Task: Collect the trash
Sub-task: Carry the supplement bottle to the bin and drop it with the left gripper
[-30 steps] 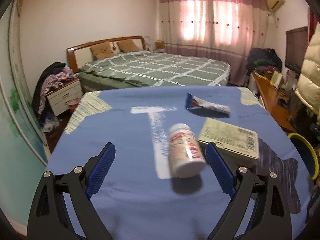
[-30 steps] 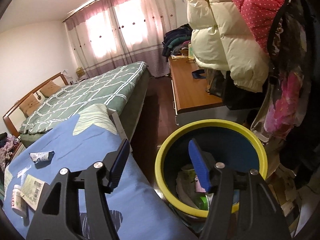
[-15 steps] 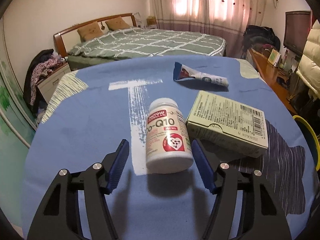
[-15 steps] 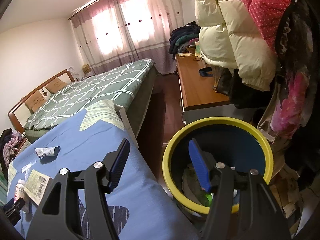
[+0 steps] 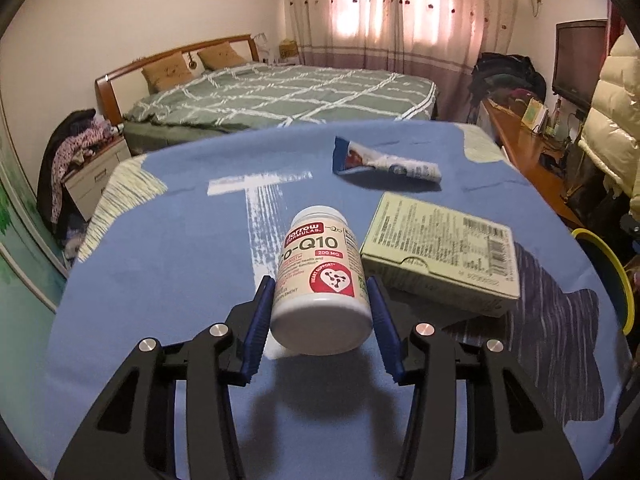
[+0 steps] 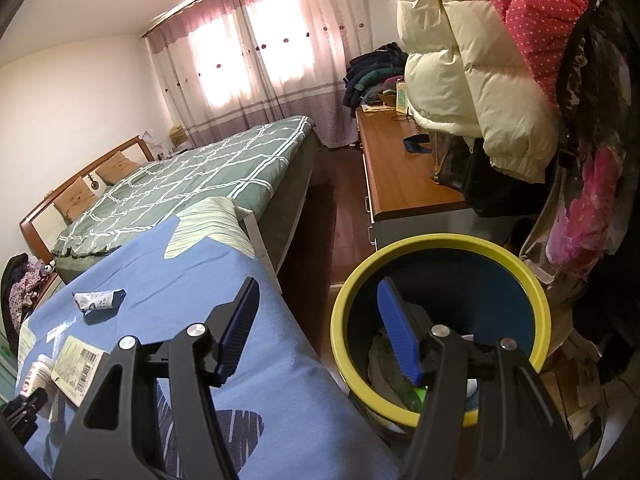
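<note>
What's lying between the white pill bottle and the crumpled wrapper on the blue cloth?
Nothing: bare blue cloth between bottle and wrapper, per the left wrist view.

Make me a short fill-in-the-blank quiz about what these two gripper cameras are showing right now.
1. The left gripper is closing on a white plastic ____ lying on its side.
2. The flat pale-green cardboard box rests on a ____ cloth.
3. The round bin beneath the right gripper has a ____ rim.
4. Between the right gripper's pads there is ____.

Missing words: bottle; blue; yellow; nothing
</note>
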A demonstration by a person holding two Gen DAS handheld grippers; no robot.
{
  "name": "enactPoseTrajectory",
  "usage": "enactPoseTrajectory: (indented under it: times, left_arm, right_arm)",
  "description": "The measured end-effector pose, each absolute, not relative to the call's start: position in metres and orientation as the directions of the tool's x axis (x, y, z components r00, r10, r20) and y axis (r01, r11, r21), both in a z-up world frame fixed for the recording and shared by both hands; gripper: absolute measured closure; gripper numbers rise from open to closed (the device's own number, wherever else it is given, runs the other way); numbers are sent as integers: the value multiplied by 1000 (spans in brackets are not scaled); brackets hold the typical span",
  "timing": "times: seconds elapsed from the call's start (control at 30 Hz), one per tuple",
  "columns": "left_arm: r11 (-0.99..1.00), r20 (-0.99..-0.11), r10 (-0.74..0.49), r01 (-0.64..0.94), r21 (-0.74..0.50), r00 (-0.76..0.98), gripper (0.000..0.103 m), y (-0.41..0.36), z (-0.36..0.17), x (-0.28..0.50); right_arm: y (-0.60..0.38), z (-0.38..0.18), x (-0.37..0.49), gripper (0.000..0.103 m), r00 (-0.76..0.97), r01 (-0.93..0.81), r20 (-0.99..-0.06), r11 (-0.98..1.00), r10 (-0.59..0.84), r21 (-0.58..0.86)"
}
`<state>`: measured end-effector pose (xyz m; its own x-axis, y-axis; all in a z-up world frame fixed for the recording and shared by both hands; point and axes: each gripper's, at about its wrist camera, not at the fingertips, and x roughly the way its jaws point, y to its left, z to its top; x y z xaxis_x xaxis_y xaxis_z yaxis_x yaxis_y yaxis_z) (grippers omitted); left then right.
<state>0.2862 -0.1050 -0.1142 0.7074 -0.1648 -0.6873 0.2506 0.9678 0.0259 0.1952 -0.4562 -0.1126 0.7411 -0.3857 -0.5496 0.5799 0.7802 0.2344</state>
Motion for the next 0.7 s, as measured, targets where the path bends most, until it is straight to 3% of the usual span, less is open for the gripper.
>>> enactPoseTrajectory:
  times: [0.37, 0.7]
  left_arm:
    - [948, -639, -236, 318, 13, 732, 56, -103, -66, 259]
    - [869, -628, -390, 495, -10, 673, 56, -175, -44, 227]
  right_arm:
    - [-452, -111, 195, 44, 744, 580, -543, 780, -390, 236]
    - [-470, -92, 155, 44, 761, 581, -500, 776, -413, 244]
